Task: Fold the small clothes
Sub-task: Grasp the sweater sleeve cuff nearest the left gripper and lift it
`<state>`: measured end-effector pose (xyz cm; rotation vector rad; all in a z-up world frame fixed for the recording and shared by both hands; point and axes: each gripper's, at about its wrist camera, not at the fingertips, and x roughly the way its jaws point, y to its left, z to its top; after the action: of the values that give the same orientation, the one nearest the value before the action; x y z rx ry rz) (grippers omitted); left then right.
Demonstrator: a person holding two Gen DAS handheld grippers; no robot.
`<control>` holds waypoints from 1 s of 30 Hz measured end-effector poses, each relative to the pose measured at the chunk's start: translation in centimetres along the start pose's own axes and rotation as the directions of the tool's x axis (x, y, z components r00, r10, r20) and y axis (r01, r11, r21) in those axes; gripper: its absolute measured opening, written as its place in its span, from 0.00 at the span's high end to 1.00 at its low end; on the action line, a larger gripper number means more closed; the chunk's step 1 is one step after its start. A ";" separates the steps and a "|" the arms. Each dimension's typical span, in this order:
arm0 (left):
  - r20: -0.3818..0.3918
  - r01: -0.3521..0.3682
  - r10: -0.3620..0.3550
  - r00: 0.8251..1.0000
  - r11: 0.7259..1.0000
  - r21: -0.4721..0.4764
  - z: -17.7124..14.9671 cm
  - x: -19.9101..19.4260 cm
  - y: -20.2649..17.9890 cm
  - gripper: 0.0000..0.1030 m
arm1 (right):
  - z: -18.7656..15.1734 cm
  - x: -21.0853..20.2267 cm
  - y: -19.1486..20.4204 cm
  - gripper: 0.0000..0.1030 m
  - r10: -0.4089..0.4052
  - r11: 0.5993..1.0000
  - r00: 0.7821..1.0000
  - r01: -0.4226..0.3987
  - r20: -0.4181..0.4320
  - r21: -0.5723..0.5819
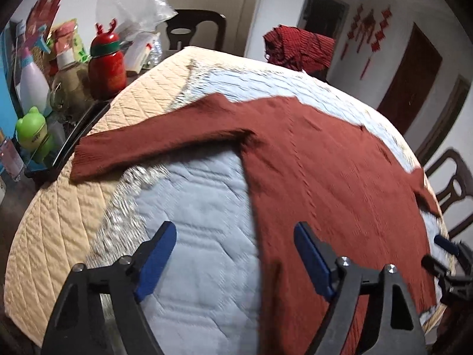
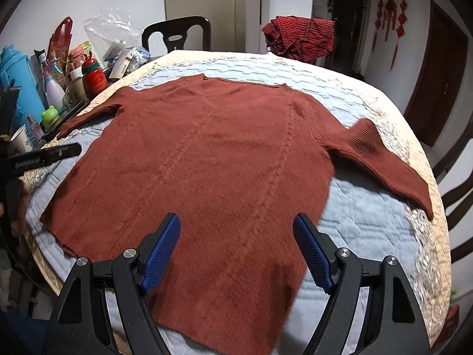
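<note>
A rust-brown knitted sweater (image 2: 207,153) lies flat on the quilted blue and beige table cover (image 2: 369,216), neck at the far side, both sleeves spread outward. In the left wrist view its left sleeve (image 1: 153,145) reaches toward the clutter. My left gripper (image 1: 235,248) hovers open over the sweater's left side edge, blue pads (image 1: 156,254) wide apart, nothing gripped. My right gripper (image 2: 236,236) stands open above the near hem, with cloth beneath it and its pads (image 2: 310,251) not pressing. Each gripper shows at the edge of the other's view: right gripper (image 1: 449,257), left gripper (image 2: 44,153).
Bottles, a red reindeer flask (image 2: 94,78), a green frog cup (image 1: 32,130) and plastic bags crowd the table's left side. A red checked cloth (image 2: 298,40) is heaped at the far edge. Dark wooden chairs (image 2: 177,34) stand behind and to the right.
</note>
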<state>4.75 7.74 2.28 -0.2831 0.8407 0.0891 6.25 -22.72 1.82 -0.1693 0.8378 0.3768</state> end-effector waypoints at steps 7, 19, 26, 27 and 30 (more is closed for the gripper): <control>0.008 0.048 -0.048 0.999 0.986 -0.162 2.6 2.3 4.3 0.19 | 1.5 1.3 0.7 0.24 0.023 1.000 1.000 -0.023 -0.007 -0.019; 0.032 0.068 -0.062 0.998 0.955 -0.288 5.9 5.1 6.9 0.19 | 2.7 2.8 0.4 0.24 0.034 0.999 0.999 -0.035 -0.022 -0.019; 0.030 0.014 -0.004 1.000 0.936 -0.351 6.8 6.3 8.0 0.51 | 2.9 3.5 -0.2 0.24 0.035 0.999 0.999 -0.035 -0.039 -0.006; 0.026 -0.007 0.017 0.999 0.936 -0.351 7.0 6.4 8.1 0.61 | 2.9 3.6 -0.2 0.24 0.035 0.999 0.998 -0.036 -0.042 -0.004; 0.033 -0.031 0.045 0.998 0.942 -0.334 7.7 6.3 7.9 0.79 | 2.8 3.9 -0.5 0.24 0.038 0.999 0.998 -0.038 -0.045 0.004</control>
<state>12.98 17.27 0.81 -0.5821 0.7891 0.2746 10.74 -21.31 0.77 -0.1597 0.8868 0.4082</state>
